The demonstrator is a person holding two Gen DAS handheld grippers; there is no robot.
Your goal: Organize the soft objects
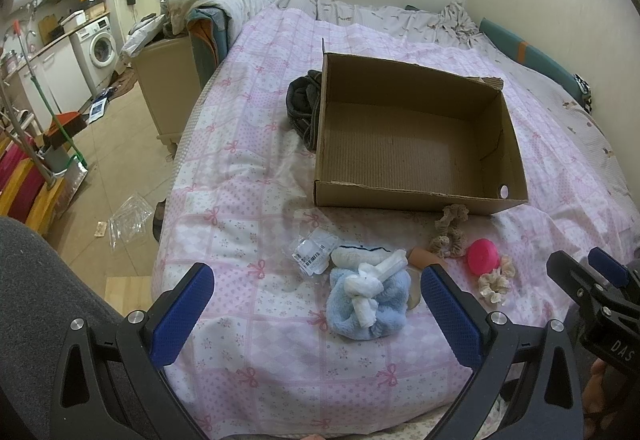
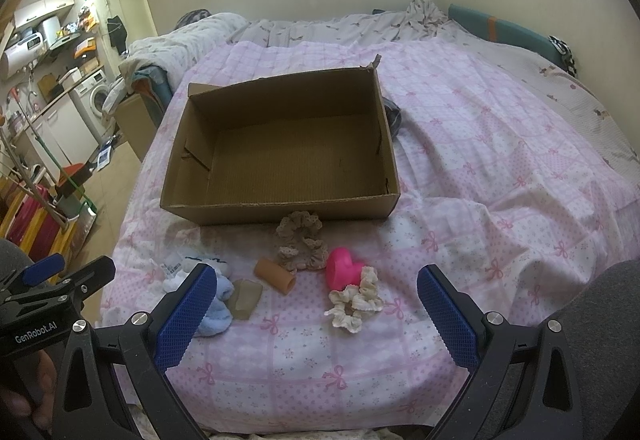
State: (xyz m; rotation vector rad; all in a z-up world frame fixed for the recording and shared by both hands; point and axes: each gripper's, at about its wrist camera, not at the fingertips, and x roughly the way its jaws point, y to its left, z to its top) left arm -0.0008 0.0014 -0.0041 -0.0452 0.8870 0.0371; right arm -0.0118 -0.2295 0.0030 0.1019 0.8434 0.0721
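Note:
An empty cardboard box point(image 1: 416, 196) point(image 2: 280, 210) sits on the pink quilt. In front of it lie a light-blue fluffy cloth with white socks point(image 1: 370, 304) point(image 2: 214, 314), a tan scrunchie point(image 1: 448, 232) point(image 2: 300, 240), a cream scrunchie point(image 1: 496, 280) point(image 2: 356, 300), a pink heart-shaped toy point(image 1: 482, 256) point(image 2: 342, 266), an orange tube point(image 1: 426, 256) point(image 2: 276, 276) and a greenish-grey pad point(image 2: 244, 298). My left gripper point(image 1: 316, 312) is open, hovering low over the blue cloth. My right gripper point(image 2: 312, 316) is open, just in front of the cream scrunchie.
A dark garment point(image 1: 304, 108) lies against the box's left side. A clear plastic packet with a barcode point(image 1: 314, 254) lies beside the blue cloth. The bed's left edge drops to the floor point(image 1: 120, 168), with a bedside cabinet point(image 1: 168, 84) and kitchen clutter beyond.

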